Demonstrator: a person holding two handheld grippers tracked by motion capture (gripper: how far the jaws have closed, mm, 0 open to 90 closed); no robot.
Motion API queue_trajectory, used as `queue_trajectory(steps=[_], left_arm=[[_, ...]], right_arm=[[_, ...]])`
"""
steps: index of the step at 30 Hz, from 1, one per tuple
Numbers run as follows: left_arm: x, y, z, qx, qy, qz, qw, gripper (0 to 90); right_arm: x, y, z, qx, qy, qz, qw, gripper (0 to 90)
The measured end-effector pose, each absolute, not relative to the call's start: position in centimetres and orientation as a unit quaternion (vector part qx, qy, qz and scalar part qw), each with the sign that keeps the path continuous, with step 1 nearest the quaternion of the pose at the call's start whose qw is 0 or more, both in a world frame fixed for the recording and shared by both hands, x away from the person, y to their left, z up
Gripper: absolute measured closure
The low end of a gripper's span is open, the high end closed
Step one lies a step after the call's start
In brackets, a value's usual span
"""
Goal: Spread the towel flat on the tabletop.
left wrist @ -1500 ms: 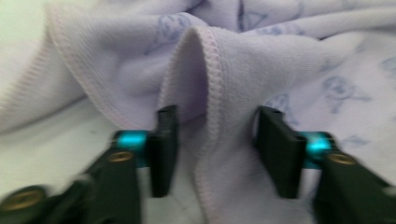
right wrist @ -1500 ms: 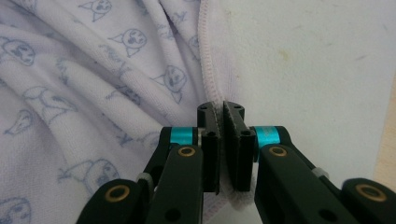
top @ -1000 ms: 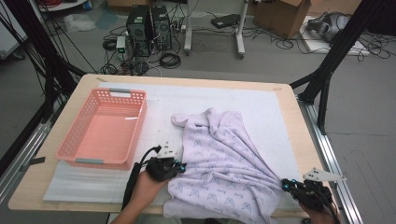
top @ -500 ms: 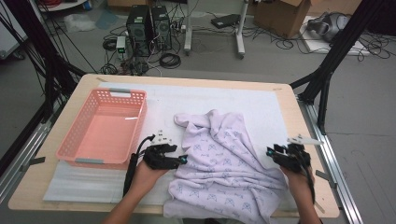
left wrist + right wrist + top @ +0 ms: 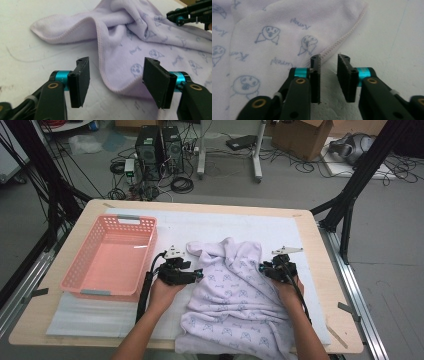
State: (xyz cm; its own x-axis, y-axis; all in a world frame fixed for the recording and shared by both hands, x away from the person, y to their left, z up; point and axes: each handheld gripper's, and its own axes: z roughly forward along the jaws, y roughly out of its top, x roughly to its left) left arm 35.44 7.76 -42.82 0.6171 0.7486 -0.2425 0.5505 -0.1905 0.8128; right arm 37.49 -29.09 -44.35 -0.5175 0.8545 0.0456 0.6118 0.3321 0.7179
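Grey floor (image 5: 300, 190) strewn with black cables (image 5: 182, 184); two computer towers (image 5: 160, 145), a cardboard box (image 5: 300, 137), black frame struts (image 5: 357, 180) beyond the wooden tabletop (image 5: 320, 270).

Lighting is even and diffuse from overhead; the table (image 5: 320, 285) reads bright, with only soft, short shadows under the forearms. The high view is slightly soft and grainy, without glare. Both gripper views are washed pale, sharp on the black jaws and blurred across the blanket (image 5: 140, 37) farther off.
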Motion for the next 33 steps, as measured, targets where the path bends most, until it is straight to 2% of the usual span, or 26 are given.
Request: queue_trajectory(steps=[7,9,14,17,18,19,20,24,31,33], left_arm=[[37.5,6.9,-43.1,0.752,0.438,0.106,0.482,39.3],[38.0,6.9,-43.3,0.749,0.438,0.114,0.484,39.4],[39.0,6.7,-43.8,0.741,0.446,0.115,0.488,39.1],[39.1,6.5,-44.0,0.745,0.443,0.115,0.486,39.1],[39.1,6.5,-44.1,0.747,0.442,0.114,0.483,39.1],[39.1,6.4,-44.1,0.75,0.441,0.114,0.48,39.1],[39.1,6.4,-44.2,0.751,0.441,0.115,0.478,39.1],[39.1,6.4,-43.9,0.748,0.445,0.115,0.479,39.0],[39.6,5.7,-43.5,0.747,0.443,0.122,0.48,39.0],[40.0,5.5,-43.6,0.741,0.448,0.125,0.484,39.5]], right_arm=[[37.6,-32.2,-44.1,0.494,0.77,0.369,0.163,87.6],[38.0,-32.7,-43.9,0.514,0.745,0.393,0.164,61.0],[40.0,-30.1,-43.5,0.503,0.751,0.392,0.17,49.6],[40.9,-27.8,-44.3,0.475,0.791,0.344,0.173,53.5],[40.9,-27.4,-44.4,0.463,0.797,0.339,0.189,60.6],[40.8,-27.4,-44.3,0.458,0.8,0.343,0.18,70.8],[40.7,-27.4,-44.2,0.455,0.803,0.345,0.173,84.9],[39.9,-28.4,-43.8,0.449,0.812,0.304,0.218,86.5],[37.1,-35.1,-43.8,0.499,0.778,0.292,0.248,86.3],[35.9,-37.4,-44.2,0.531,0.75,0.326,0.22,82.7]])
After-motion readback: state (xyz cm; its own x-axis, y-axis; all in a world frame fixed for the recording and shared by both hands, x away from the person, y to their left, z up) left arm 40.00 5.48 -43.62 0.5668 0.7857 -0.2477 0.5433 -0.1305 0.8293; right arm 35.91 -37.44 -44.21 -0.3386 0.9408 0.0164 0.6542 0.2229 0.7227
